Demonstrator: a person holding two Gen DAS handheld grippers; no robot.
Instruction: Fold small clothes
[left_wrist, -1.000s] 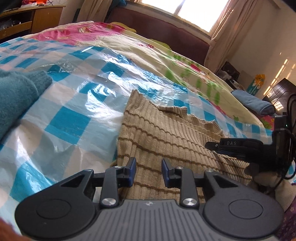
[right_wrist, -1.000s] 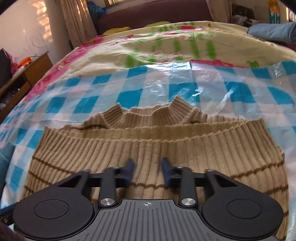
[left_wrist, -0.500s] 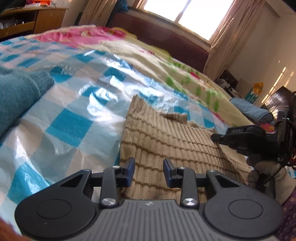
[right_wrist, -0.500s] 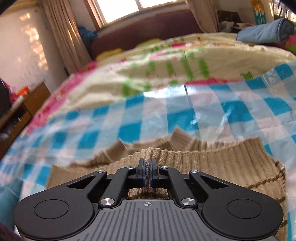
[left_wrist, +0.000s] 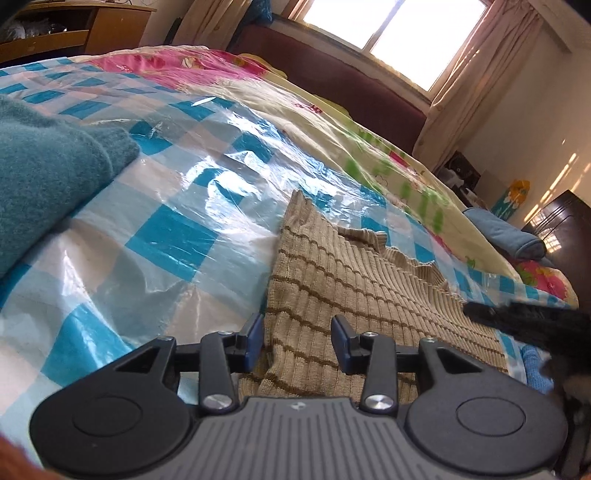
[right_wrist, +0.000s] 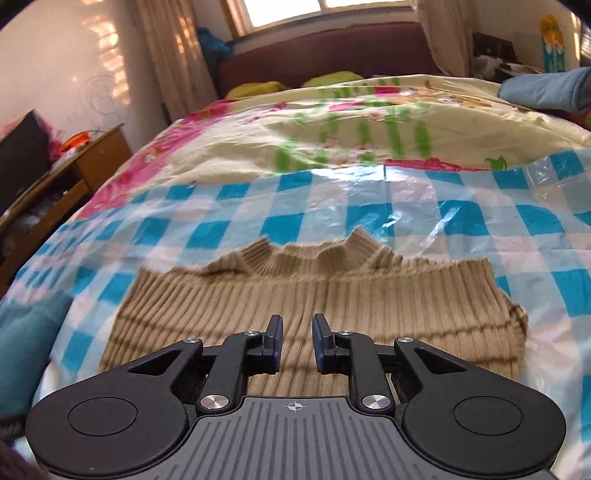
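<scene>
A tan ribbed sweater with thin brown stripes lies folded on a blue-and-white checked plastic sheet; its collar points toward the window. My left gripper is open just above the sweater's near left edge. The sweater also shows in the right wrist view, flat on the checked sheet. My right gripper is open and empty over the sweater's near middle. The right gripper also appears blurred in the left wrist view.
A teal knitted garment lies at the left of the sheet, also in the right wrist view. A floral quilt covers the bed beyond. A wooden desk stands left, a dark headboard behind.
My right gripper shut on the sweater's folded edge half a second ago and has now opened and let it go. My left gripper has opened wider and stayed at the near left edge.
</scene>
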